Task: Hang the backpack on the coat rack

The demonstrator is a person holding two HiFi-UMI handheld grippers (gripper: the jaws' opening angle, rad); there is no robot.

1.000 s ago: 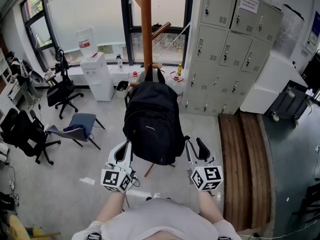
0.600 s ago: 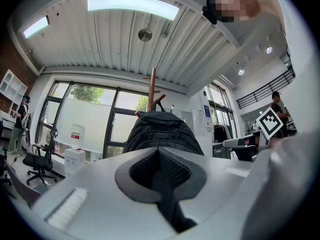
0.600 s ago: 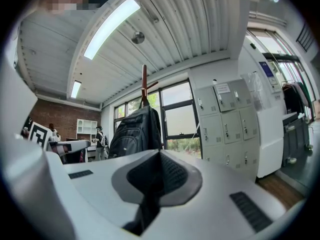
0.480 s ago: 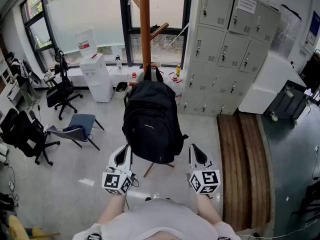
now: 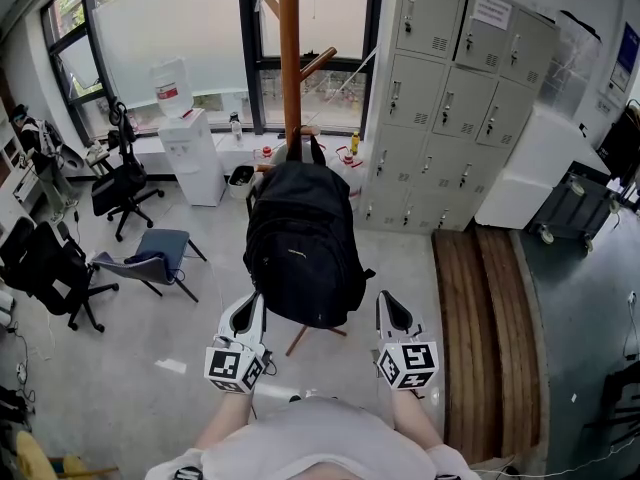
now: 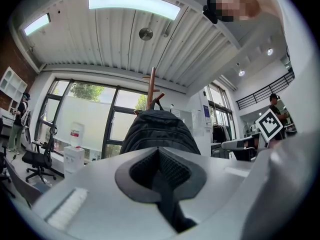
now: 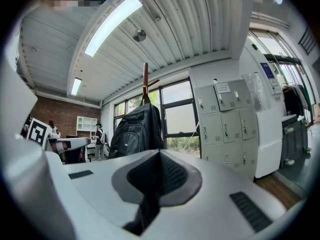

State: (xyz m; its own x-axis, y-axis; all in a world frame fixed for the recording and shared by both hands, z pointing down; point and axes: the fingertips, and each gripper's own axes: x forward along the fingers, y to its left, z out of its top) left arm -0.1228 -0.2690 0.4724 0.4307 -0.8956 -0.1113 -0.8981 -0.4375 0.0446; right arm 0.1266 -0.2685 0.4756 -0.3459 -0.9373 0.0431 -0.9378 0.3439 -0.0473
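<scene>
While the one black backpack [image 5: 303,243] hangs by its top loop from a peg of the single wooden coat rack [image 5: 290,58], two grippers sit on the near side of that rack — the left gripper [image 5: 247,311] and the right gripper [image 5: 392,311], one beside each lower corner of the backpack. Both have their jaws pressed together on nothing. One water dispenser [image 5: 190,148] stands left of the rack.

The person is wearing a white top [image 5: 310,438]. The left claw [image 5: 247,313] and the right claw [image 5: 392,311] are both showing smooth white shells with black inner faces. Dark grey ribbed pads [image 6: 172,169] are lining the jaws, and each claw is carrying a white cube [image 5: 233,366] printed with black square markers.
</scene>
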